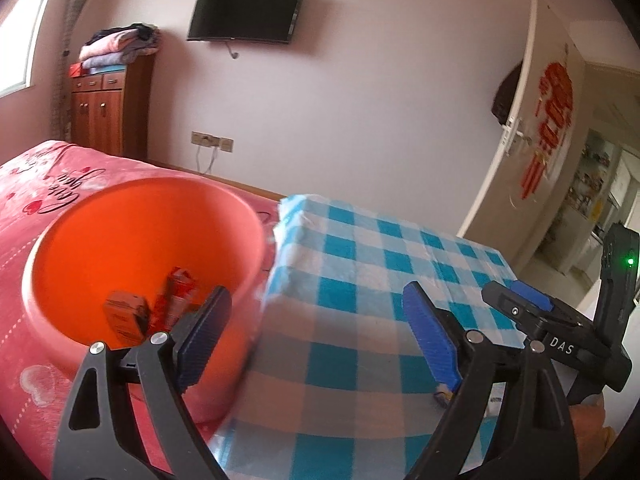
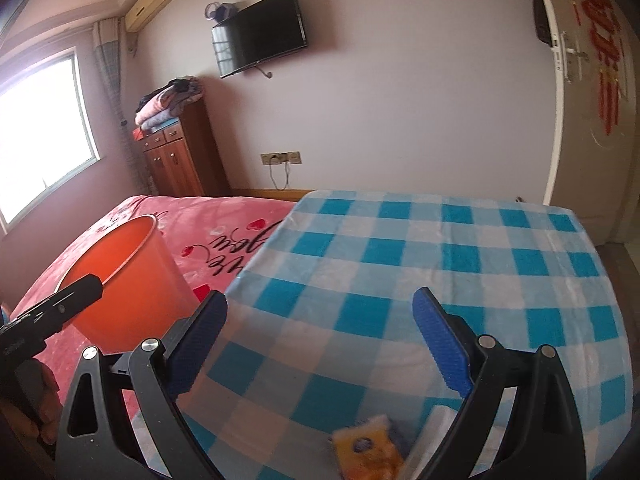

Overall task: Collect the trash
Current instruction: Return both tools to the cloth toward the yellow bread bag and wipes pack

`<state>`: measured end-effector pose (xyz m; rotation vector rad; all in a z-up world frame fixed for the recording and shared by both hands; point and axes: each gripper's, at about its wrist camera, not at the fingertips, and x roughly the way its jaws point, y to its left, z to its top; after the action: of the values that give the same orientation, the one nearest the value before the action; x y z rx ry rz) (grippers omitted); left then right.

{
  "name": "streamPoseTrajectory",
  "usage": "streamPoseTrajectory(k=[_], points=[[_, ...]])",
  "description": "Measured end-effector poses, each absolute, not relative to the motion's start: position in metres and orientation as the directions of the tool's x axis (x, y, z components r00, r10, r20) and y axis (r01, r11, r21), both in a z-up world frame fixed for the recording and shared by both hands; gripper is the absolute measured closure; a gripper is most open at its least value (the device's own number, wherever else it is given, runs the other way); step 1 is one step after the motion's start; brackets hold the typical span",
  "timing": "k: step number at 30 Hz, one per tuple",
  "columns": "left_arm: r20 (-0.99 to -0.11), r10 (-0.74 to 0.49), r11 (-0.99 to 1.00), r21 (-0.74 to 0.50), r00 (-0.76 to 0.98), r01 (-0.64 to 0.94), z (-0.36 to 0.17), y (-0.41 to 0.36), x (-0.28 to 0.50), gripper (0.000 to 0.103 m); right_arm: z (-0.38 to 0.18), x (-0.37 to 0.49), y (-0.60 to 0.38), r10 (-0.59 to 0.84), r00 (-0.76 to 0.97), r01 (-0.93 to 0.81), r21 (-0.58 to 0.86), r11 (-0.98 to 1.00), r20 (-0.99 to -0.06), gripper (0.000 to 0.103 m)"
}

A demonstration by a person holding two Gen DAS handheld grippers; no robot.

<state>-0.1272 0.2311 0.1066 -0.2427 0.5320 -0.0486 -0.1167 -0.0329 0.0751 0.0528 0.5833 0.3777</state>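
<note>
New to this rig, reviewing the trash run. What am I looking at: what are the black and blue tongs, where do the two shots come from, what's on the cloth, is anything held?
No robot here: a person holds a two-finger gripper in each hand, each with a fisheye camera looking along its fingers. The left gripper stands open and empty by the orange bin, which sits on the pink bedspread and already has small cartons inside. The right gripper is also open and empty, over the blue checked cloth. On the cloth near it lies a yellow packet, blurred, beside something white I cannot identify.
</note>
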Motion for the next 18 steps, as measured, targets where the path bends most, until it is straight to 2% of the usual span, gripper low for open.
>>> streamPoseTrajectory(k=[18], points=[[-0.562, -0.18, 0.979, -0.183, 0.808, 0.091, 0.088, 0.159, -0.127, 0.015, 0.053, -0.136, -0.099, 0.239, 0.82, -0.203, 0.126, 0.971, -0.52, 0.01]])
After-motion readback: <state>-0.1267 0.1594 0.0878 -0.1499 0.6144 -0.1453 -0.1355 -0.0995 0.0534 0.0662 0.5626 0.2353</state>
